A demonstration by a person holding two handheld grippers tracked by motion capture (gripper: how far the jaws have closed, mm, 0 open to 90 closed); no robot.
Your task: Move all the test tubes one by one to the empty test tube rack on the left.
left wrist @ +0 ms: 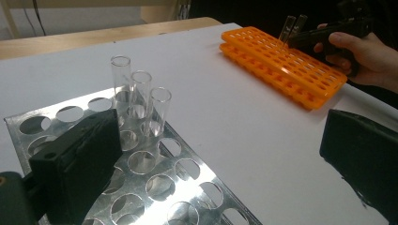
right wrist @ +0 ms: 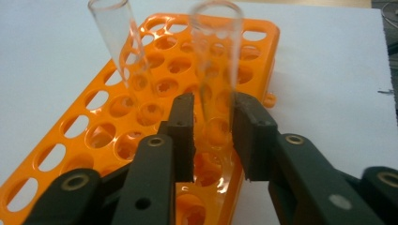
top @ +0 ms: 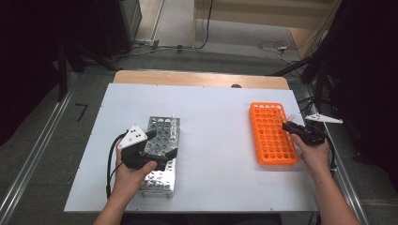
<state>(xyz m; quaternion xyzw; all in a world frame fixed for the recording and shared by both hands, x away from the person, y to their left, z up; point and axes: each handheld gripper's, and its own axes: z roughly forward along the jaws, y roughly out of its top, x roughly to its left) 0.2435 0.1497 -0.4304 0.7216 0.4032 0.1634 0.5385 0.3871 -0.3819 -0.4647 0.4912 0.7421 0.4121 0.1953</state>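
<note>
A silver metal rack (top: 162, 180) lies at the left, with three empty glass tubes (left wrist: 141, 98) upright in holes at its far end. My left gripper (top: 163, 143) hovers over it, and its jaws stand wide apart (left wrist: 218, 136) with nothing between them. At the right lies an orange rack (top: 272, 140). My right gripper (right wrist: 213, 105) is at that rack's right edge, shut on a clear glass tube (right wrist: 216, 56) whose lower end sits in a hole. A second tube (right wrist: 117, 37) leans in a hole just beyond.
The white table sheet (top: 216, 140) is bare between the two racks. A wooden table edge (top: 197, 77) runs along the back. The right hand (top: 314, 157) is close to the table's right edge. Cables lie on the floor behind.
</note>
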